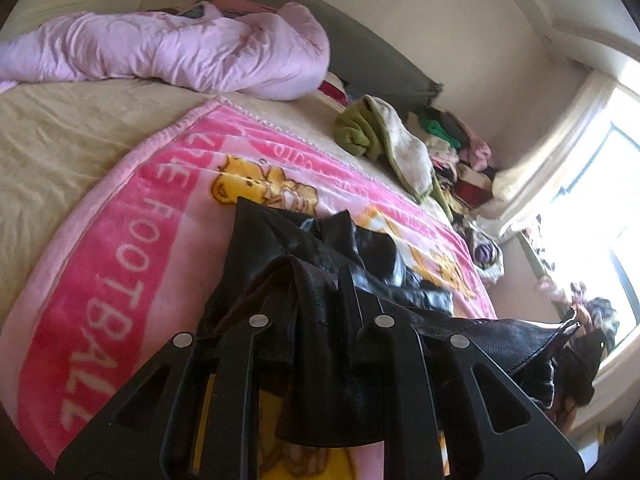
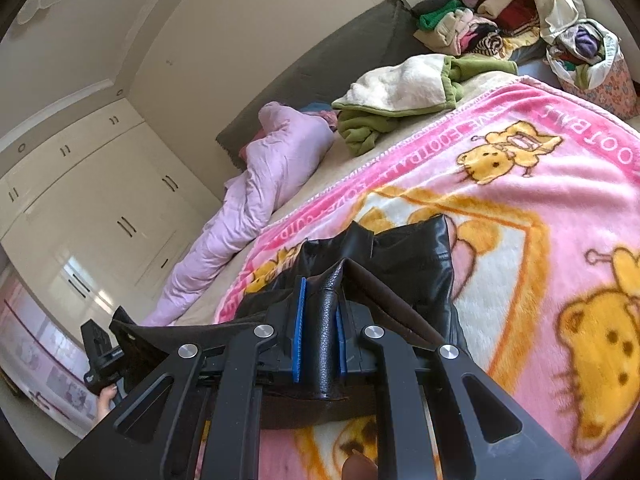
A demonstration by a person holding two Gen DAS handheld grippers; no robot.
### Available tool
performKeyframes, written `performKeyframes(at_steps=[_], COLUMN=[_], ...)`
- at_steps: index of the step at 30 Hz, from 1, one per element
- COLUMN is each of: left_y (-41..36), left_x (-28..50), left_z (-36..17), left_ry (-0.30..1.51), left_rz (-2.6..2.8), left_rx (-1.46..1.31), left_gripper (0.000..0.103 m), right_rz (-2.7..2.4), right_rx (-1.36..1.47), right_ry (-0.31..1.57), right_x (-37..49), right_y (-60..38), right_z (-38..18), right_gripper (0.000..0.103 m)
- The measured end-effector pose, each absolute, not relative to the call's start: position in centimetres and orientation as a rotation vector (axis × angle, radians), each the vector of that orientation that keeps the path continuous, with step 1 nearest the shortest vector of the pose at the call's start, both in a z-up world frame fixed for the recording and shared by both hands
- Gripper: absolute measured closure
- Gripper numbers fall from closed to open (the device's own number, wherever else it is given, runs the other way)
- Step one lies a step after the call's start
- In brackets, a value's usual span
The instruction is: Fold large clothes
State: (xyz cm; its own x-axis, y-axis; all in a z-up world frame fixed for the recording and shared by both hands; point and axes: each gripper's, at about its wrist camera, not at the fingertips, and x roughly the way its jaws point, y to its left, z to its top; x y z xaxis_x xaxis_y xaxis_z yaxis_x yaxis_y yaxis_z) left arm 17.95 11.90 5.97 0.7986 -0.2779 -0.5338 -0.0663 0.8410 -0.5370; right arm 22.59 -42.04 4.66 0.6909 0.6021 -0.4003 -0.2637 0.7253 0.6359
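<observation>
Black leather garment (image 2: pixel 404 256), creased, clamped by left hand-held gripper (image 1: pixel 320 292) and right hand-held gripper (image 2: pixel 320 300), over pink blanket (image 2: pixel 560 200).

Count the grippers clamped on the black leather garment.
2. The right gripper pinches a fold of the black leather garment between blue pads; the left gripper holds its other end, above the pink blanket.

Black grained leather garment (image 2: pixel 416 256), lower centre. Pink blanket (image 2: pixel 560 200), yellow bear print, white lettering on deeper pink border. Lilac quilt (image 1: pixel 180 52), upper left. Olive-green and cream fleece (image 2: pixel 404 92), upper centre. Blue pads (image 2: pixel 299 336) on black gripper.
</observation>
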Motion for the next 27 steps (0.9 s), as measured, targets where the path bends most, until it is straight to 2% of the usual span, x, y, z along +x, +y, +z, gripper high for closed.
performKeyframes(at_steps=[18, 23, 24, 26, 27], left_y=[11.5, 11.0, 10.9, 10.7, 10.8], left_x=[22.7, 22.5, 22.4, 22.4, 22.3], left_z=[3.6, 3.6, 3.7, 4.0, 4.2], left_ry=[0.628, 0.59, 0.583, 0.583, 0.573], left_rz=[0.042, 0.034, 0.03, 0.033, 0.038], left_rx=[-0.57, -0.535, -0.529, -0.509, -0.506], left_gripper=[0.089, 0.084, 0.081, 0.078, 0.069], right_rz=[0.377, 0.377, 0.38, 0.388, 0.357], right_rx=[0.568, 0.562, 0.568, 0.58, 0.575], right_ry=[0.727, 0.734, 0.729, 0.714, 0.69], right_x=[28.9, 29.2, 29.2, 29.1, 28.9], right_y=[-41.6, -41.6, -41.7, -41.9, -42.2], right_z=[1.5, 1.2, 1.1, 1.2, 1.4], right_gripper=[0.089, 0.083, 0.079, 0.064, 0.045])
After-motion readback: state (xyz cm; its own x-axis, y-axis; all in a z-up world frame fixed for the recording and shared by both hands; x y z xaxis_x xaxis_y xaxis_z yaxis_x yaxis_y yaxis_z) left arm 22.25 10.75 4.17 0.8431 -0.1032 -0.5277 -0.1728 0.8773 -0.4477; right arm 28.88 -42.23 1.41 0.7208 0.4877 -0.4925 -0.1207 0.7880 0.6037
